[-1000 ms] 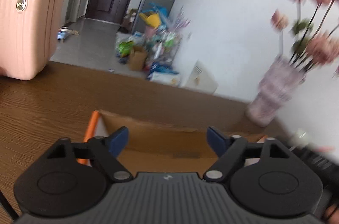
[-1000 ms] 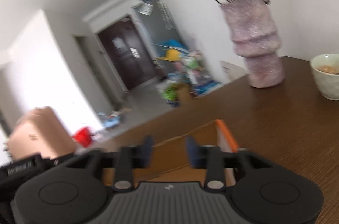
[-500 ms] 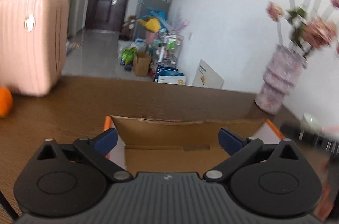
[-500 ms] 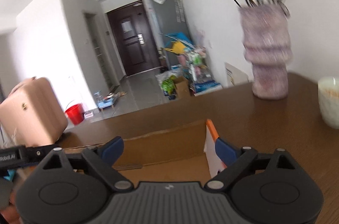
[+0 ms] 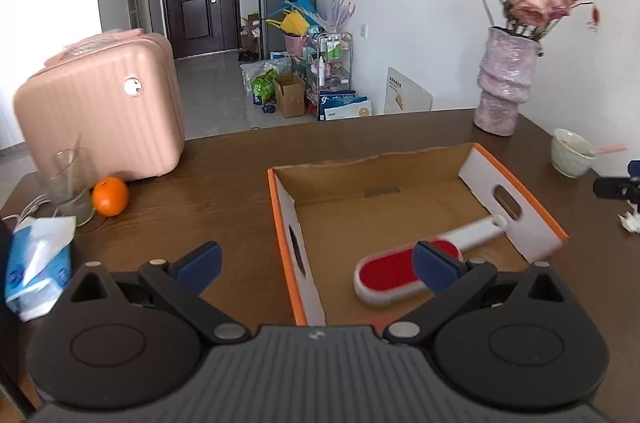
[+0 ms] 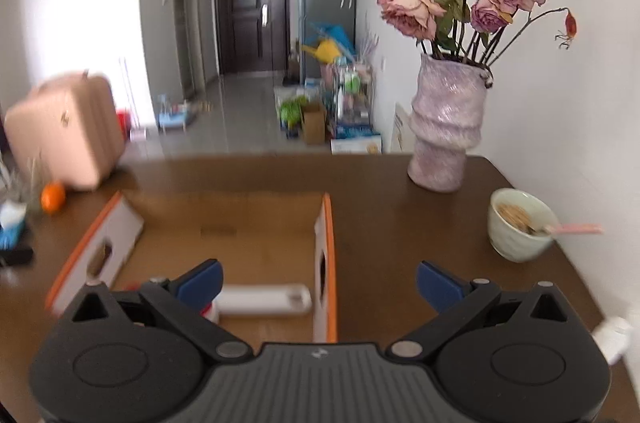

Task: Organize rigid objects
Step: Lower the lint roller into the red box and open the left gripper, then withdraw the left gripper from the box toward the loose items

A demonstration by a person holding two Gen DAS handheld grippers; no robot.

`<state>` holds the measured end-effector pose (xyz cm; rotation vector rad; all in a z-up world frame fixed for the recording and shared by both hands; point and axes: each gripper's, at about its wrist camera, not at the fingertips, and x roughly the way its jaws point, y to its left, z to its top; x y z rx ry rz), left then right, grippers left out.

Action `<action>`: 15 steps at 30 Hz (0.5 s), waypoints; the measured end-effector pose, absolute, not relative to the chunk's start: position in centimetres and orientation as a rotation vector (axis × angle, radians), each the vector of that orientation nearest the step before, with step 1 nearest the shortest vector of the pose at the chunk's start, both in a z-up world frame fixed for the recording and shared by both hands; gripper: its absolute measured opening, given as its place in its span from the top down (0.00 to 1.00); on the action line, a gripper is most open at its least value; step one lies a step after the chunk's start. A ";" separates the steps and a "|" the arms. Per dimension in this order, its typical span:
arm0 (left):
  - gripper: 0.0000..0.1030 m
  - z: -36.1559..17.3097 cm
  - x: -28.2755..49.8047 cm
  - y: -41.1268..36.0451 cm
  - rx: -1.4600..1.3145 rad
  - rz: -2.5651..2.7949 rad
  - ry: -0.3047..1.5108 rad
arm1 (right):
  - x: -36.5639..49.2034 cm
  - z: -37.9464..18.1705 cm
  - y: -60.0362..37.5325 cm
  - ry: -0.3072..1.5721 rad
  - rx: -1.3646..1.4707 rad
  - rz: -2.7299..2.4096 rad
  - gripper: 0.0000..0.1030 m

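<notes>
An open cardboard box [image 5: 280,207] with orange rims and white end walls sits on the brown table. A white lint brush [image 5: 384,275] with a red pad lies flat on its floor, touched by neither gripper. My left gripper [image 5: 316,259] hovers open above the box's near left wall, nothing between its blue fingertips. In the right wrist view, the brush's white handle [image 6: 264,299] shows inside the box [image 6: 328,235]. My right gripper [image 6: 320,279] straddles the box's right wall from above; its jaws are opening and hold nothing.
A pink suitcase [image 5: 104,107], a glass [image 5: 66,183], an orange [image 5: 109,196] and a tissue pack [image 5: 38,263] crowd the table's left side. A vase of dried roses [image 6: 448,131] and a bowl with a spoon [image 6: 520,227] stand at the right.
Both grippers have risen and drawn back from the box while their jaws spread wide. The brush now shows lying free on the box floor.
</notes>
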<state>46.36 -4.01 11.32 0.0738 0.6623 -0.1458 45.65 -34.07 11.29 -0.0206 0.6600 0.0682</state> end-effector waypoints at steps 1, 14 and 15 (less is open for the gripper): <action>0.00 11.5 45.3 -4.0 0.072 -0.147 0.662 | 44.5 11.3 -34.1 0.667 -0.023 0.076 0.00; 0.00 12.2 31.2 -2.4 0.019 -0.150 0.591 | 31.1 11.5 -32.9 0.606 0.004 0.147 0.00; 0.00 11.8 30.2 -2.3 0.011 -0.148 0.589 | 30.1 11.2 -32.8 0.598 0.011 0.152 0.00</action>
